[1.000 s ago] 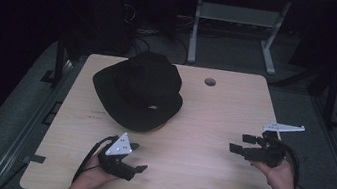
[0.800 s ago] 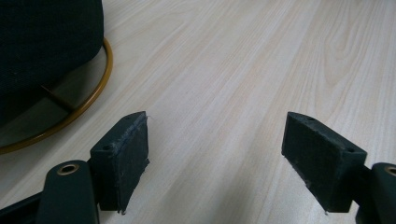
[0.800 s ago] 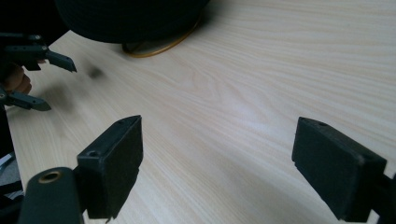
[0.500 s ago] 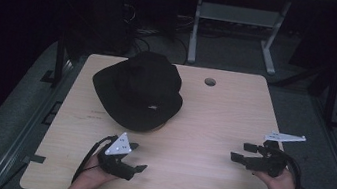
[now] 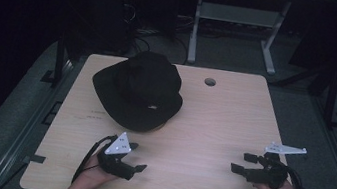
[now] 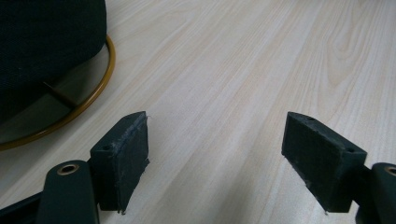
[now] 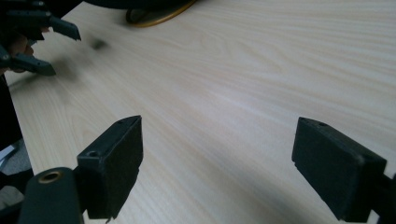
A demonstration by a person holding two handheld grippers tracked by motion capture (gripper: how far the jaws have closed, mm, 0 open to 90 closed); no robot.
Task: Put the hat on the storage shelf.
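Dark surroundings enclose one pale wood table (image 5: pixel 211 131), with a metal frame and cables on the floor beyond its far edge. One black hat (image 5: pixel 138 89) sits on the table's far left part, brim spread over a brass-coloured ring (image 6: pixel 88 98) that shows beneath it in the left gripper view. One round hole (image 5: pixel 210 82) lies in the tabletop to the right of the hat, near the far edge. Two grippers are present, both nearer the person than the hat. Left gripper (image 5: pixel 136 157): just in front of the hat's brim, apart from it, jaws spread wide with bare wood between them. Right gripper (image 5: pixel 243 163): well to the right of the hat, near the table's right edge, jaws likewise parted and holding nothing. Each is held in one hand.
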